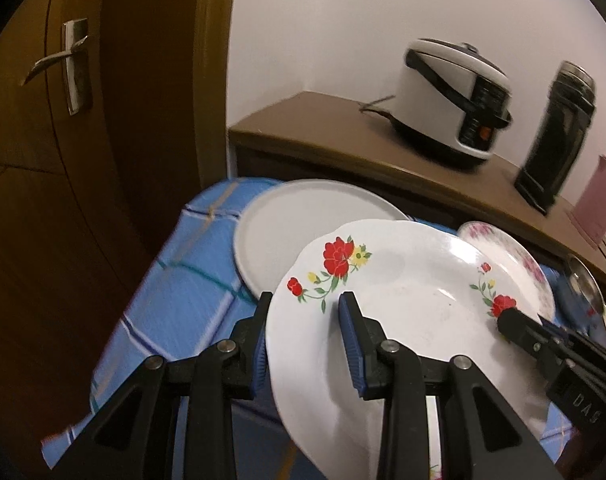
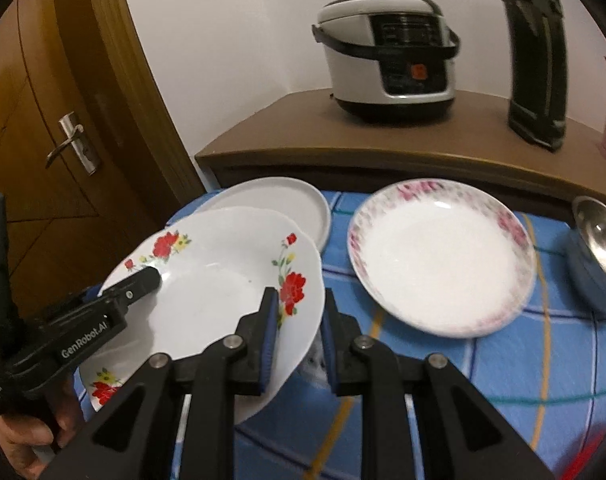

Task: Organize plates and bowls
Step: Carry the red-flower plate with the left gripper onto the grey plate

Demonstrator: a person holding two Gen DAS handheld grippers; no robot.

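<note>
Red-flower plate held tilted above blue checked cloth, glossy white, scalloped rim. Left gripper straddles its left rim, blue ribbed pads either side, clamped on it; right gripper pinches the opposite rim the same way.

Right wrist view alone shows a second red-flower plate lying beneath, and the person's hand. Plain matte grey plate behind; pink-rimmed plate flat on cloth, apart. Steel bowl at right edge. Rice cooker on brown cabinet
</note>
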